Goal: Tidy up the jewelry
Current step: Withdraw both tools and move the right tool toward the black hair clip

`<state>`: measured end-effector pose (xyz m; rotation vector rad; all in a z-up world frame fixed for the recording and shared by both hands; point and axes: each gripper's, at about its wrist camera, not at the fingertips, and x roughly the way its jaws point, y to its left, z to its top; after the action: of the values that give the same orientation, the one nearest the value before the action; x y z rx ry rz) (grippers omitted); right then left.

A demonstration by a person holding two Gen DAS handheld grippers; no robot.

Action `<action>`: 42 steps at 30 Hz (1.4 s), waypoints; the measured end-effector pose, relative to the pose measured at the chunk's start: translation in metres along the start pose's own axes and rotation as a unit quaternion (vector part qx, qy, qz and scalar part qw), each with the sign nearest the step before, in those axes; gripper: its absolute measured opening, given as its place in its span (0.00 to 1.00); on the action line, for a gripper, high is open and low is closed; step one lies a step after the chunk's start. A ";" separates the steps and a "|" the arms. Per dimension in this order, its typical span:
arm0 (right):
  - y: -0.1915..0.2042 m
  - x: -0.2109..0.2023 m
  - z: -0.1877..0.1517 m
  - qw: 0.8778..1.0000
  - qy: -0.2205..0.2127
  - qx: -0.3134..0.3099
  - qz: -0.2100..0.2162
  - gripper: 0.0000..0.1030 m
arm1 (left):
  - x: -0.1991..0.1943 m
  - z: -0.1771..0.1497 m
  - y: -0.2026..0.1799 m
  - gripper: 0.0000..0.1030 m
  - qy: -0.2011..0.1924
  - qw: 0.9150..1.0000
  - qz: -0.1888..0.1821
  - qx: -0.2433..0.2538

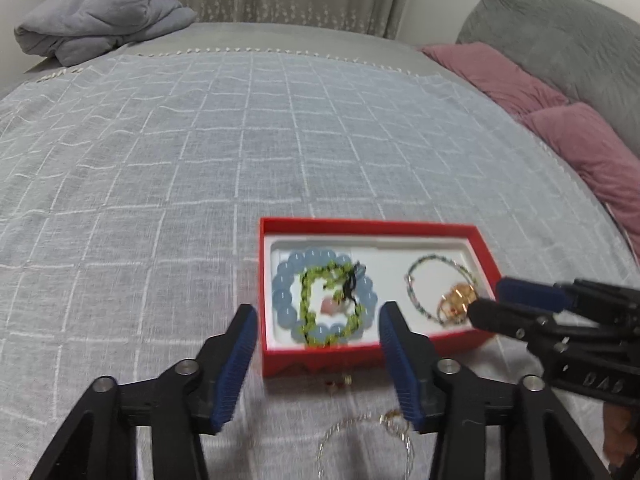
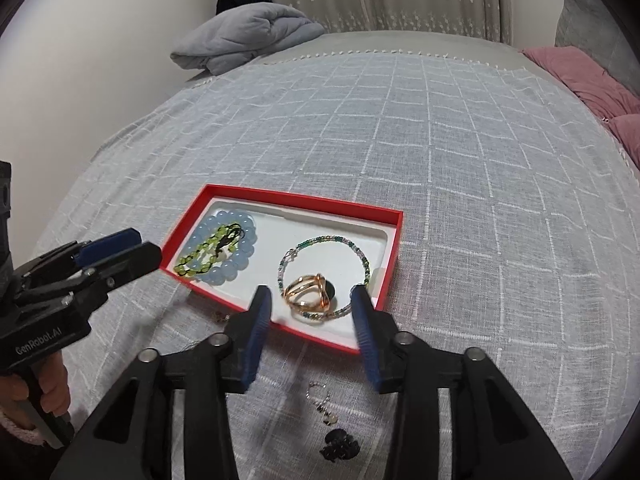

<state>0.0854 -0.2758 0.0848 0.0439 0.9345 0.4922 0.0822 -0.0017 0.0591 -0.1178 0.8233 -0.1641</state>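
Nearest, a thin chain (image 1: 362, 440) and dark trinkets (image 2: 339, 442) lie on the checked cover (image 1: 160, 168). Left gripper (image 1: 318, 322) and right gripper (image 2: 312, 300) both stand parted, nothing between the pads. The red box (image 1: 360, 226) (white-lined) holds blue beads (image 1: 286, 300), green beads (image 1: 316, 304), a seed bracelet (image 2: 332, 242) and gold ring (image 2: 310, 294). Beyond its far rim, bare cover reaches the folded blanket (image 1: 104, 16).
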 end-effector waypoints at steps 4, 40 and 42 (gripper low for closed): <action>0.004 -0.015 -0.006 1.000 -0.006 -0.009 0.003 0.47 | -0.013 -0.010 -0.003 0.73 -0.005 1.000 0.013 0.014; -0.008 -0.029 -0.105 0.992 0.049 -0.069 -0.090 0.66 | -0.012 -0.111 0.012 0.87 0.065 0.996 0.045 0.034; -0.006 -0.027 -0.109 0.991 0.052 -0.080 -0.093 0.66 | -0.012 -0.114 0.014 0.87 0.065 0.996 0.048 0.041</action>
<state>-0.0108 -0.3113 0.0378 -0.2150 0.9873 0.3970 -0.0086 0.0095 -0.0116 0.0094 0.9482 -0.1144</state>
